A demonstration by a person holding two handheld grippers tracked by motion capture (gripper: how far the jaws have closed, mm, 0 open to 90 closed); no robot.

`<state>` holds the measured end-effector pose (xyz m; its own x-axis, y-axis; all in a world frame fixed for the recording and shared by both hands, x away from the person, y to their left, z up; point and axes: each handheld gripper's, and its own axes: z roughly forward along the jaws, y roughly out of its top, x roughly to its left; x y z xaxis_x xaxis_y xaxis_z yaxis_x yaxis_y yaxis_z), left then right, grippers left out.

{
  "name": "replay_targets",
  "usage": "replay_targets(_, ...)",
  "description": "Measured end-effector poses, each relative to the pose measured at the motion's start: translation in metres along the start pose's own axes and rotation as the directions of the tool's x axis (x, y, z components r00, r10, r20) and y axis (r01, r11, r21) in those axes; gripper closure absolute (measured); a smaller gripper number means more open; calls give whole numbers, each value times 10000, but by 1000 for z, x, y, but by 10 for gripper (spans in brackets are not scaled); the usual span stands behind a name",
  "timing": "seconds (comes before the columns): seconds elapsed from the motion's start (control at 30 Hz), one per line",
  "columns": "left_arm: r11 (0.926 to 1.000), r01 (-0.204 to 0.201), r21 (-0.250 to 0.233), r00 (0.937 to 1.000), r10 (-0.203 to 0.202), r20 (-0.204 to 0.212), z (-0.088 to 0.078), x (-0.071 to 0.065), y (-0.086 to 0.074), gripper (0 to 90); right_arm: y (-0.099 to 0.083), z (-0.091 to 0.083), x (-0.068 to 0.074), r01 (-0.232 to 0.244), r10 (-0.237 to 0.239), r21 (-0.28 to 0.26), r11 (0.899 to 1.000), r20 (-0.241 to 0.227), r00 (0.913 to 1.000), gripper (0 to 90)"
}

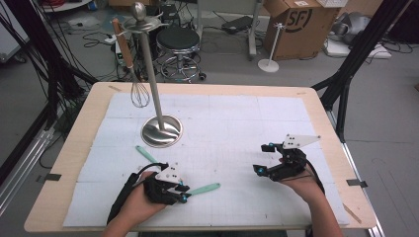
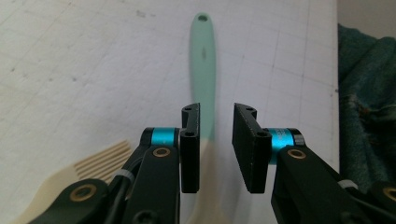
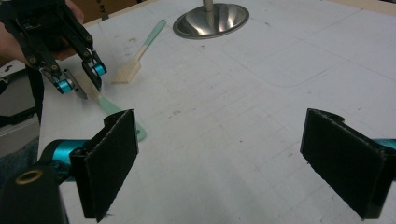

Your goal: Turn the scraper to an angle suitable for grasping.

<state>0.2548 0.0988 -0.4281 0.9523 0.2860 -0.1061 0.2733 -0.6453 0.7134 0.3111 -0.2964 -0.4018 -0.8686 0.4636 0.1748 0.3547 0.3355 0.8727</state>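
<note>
Jaws of the left tool (image 2: 215, 140) straddle the mint-green, cream-headed silicone brush (image 2: 203, 70) lying on the white-covered table (image 2: 70, 70), a gap visible each side, grip released. Right tool (image 3: 219, 158) gapes empty; its view shows another mint-handled brush (image 3: 140, 51).

I'm working in what looks like a lab or robotics workshop. My desk (image 1: 59, 197) is a plain wooden one topped with a white gridded mat (image 1: 237, 128), standing on a grey concrete floor (image 1: 385, 123). Black frame legs (image 1: 346, 74) rise at the sides, and loose cables (image 1: 94, 37) trail across the floor. Behind the desk I see a round stool (image 1: 178, 42), a cardboard box (image 1: 301, 24) and a small white stand (image 1: 269, 61).
</note>
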Motion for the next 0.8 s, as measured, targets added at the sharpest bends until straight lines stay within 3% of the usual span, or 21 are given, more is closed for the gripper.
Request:
replay_targets(0.27, 9994, -263, 240, 9993, 257, 260, 13, 0, 11, 690, 0, -1, 0, -10, 10, 3, 10000, -25, 10000, 111)
replay_targets(0.5, 9960, -65, 891, 10000, 67, -21, 11, 2, 5, 653, -1, -1, -1, -30, 30, 20, 10000, -32, 10000, 111)
replay_targets(0.67, 9911, -419, 1264, 9979, 478, -437, 13, -4, 7, 653, -1, 1, -1, -47, 47, 86, 10000, -32, 10000, 111)
replay_targets(0.8, 9853, -457, 1645, 9969, 556, -556, 14, -6, 13, 656, -1, 1, -1, -56, 57, 97, 9999, -29, 10000, 111)
